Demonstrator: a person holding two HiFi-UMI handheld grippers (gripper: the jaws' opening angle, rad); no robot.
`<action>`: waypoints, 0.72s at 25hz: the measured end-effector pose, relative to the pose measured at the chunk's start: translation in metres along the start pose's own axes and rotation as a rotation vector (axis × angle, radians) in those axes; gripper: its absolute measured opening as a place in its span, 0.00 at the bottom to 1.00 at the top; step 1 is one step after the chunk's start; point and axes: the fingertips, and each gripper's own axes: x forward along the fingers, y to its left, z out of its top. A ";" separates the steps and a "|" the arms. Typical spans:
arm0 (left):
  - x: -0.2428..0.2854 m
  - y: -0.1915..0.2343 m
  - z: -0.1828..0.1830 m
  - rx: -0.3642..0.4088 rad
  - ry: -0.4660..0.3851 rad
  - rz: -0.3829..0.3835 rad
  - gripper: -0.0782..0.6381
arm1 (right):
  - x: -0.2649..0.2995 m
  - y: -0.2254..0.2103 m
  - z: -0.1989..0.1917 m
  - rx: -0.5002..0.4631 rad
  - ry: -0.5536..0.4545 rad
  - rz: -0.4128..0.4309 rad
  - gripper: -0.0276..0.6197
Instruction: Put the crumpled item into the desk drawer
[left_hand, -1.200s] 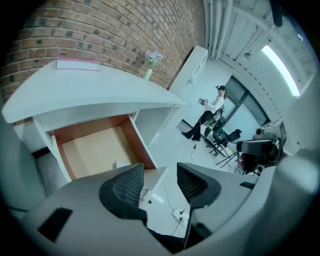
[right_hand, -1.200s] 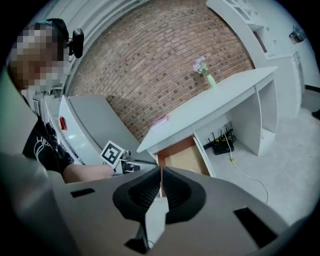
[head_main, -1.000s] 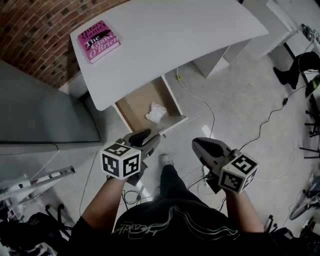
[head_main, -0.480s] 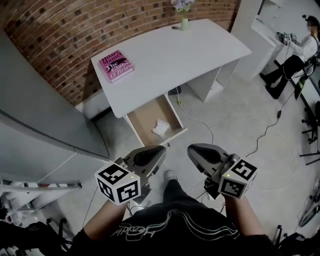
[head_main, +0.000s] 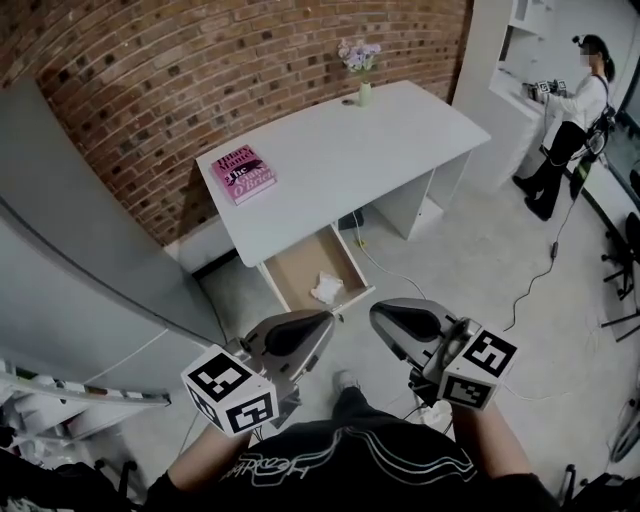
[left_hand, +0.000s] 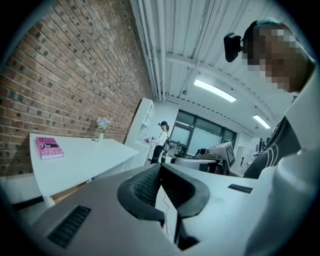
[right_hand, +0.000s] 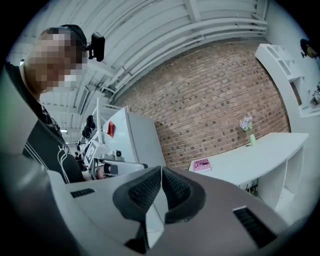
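The crumpled white item (head_main: 326, 289) lies inside the open desk drawer (head_main: 296, 268), which is pulled out from under the white desk (head_main: 370, 140). My left gripper (head_main: 322, 320) and right gripper (head_main: 376, 313) are held side by side in front of my body, nearer than the drawer and apart from it. In the left gripper view the left gripper (left_hand: 160, 168) has its pads together with nothing between them. In the right gripper view the right gripper (right_hand: 161, 171) is shut and empty in the same way.
A pink book (head_main: 245, 172) and a small vase of flowers (head_main: 360, 62) sit on the desk against the brick wall (head_main: 200, 70). A grey cabinet (head_main: 70, 280) stands at the left. Cables (head_main: 535, 275) trail over the floor. A person (head_main: 570, 110) stands at the far right.
The head view has lifted and drawn back, so the desk and drawer look smaller and farther. Both grippers sit lower in the picture and closer together. The crumpled item has stayed in the drawer.
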 end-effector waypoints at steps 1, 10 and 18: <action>0.001 0.000 0.000 0.005 0.001 0.000 0.14 | -0.001 -0.001 0.000 -0.007 -0.001 -0.001 0.11; 0.018 0.019 -0.005 -0.028 0.007 0.003 0.14 | 0.011 -0.021 0.005 0.008 -0.016 0.012 0.11; 0.035 0.045 0.005 -0.061 0.009 0.015 0.14 | 0.031 -0.040 0.016 0.047 -0.021 0.035 0.11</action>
